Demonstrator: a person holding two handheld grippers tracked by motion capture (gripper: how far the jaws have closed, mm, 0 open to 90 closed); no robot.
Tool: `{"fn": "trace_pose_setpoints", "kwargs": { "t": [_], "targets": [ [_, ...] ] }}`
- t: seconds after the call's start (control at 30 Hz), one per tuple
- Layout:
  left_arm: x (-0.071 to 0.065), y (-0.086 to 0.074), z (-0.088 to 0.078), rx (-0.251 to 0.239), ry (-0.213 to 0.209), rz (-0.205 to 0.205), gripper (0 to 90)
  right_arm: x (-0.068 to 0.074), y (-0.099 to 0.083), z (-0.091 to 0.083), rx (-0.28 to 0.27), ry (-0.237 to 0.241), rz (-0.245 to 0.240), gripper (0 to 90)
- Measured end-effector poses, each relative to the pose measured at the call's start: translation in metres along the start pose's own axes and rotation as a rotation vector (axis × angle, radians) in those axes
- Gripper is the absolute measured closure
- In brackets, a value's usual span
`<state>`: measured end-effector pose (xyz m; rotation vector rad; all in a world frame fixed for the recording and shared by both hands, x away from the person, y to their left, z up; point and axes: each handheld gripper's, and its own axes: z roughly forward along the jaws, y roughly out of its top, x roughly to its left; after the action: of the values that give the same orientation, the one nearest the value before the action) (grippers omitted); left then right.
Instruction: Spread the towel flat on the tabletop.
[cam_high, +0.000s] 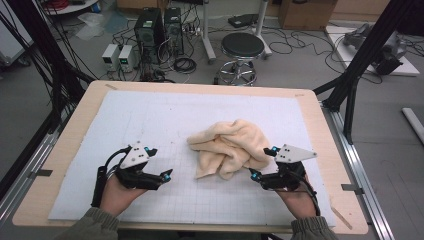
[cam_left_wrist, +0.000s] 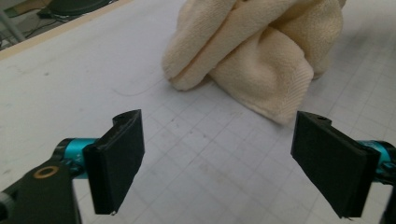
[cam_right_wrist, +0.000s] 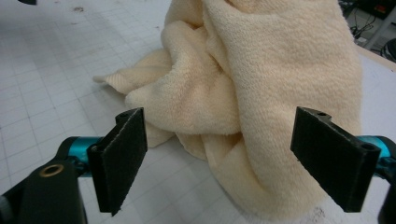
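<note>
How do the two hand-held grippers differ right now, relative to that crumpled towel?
The right gripper sits right at the towel's edge; the left gripper is farther off, with bare mat between. Towel bulges between the right jaws, only mat between the left. Both are open, holding nothing.

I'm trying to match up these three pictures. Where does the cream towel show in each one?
High view: the towel lies crumpled right of centre on the white mat.
Left gripper view: towel at top, beyond the open jaws.
Right gripper view: towel close ahead, centre to right, reaching between the jaws.
Shared landmark: the mat's grid lines under the towel.
</note>
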<state>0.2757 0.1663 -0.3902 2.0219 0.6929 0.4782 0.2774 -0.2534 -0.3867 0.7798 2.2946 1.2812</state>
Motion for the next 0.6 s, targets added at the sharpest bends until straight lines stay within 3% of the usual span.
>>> {"fn": "trace_pose_setpoints", "kwargs": {
  "t": [0.17, 0.4, 0.47, 0.6],
  "targets": [
    [-0.006, 0.013, 0.033, 0.039, -0.094, -0.014, 30.8, -0.003, 0.001, 0.011, 0.018, 0.008, -0.013, 26.2],
    [-0.02, 0.023, 0.096, 0.082, -0.191, -0.007, 42.9, -0.016, -0.003, 0.036, 0.058, 0.011, 0.006, 42.0],
    [-0.023, 0.024, 0.114, 0.128, -0.196, 0.01, 43.1, -0.018, -0.003, 0.039, 0.065, 0.004, 0.002, 43.3],
    [-0.027, 0.024, 0.137, 0.163, -0.172, 0.019, 50.6, -0.026, -0.005, 0.051, 0.097, -0.013, -0.003, 49.1]
  ]
}}
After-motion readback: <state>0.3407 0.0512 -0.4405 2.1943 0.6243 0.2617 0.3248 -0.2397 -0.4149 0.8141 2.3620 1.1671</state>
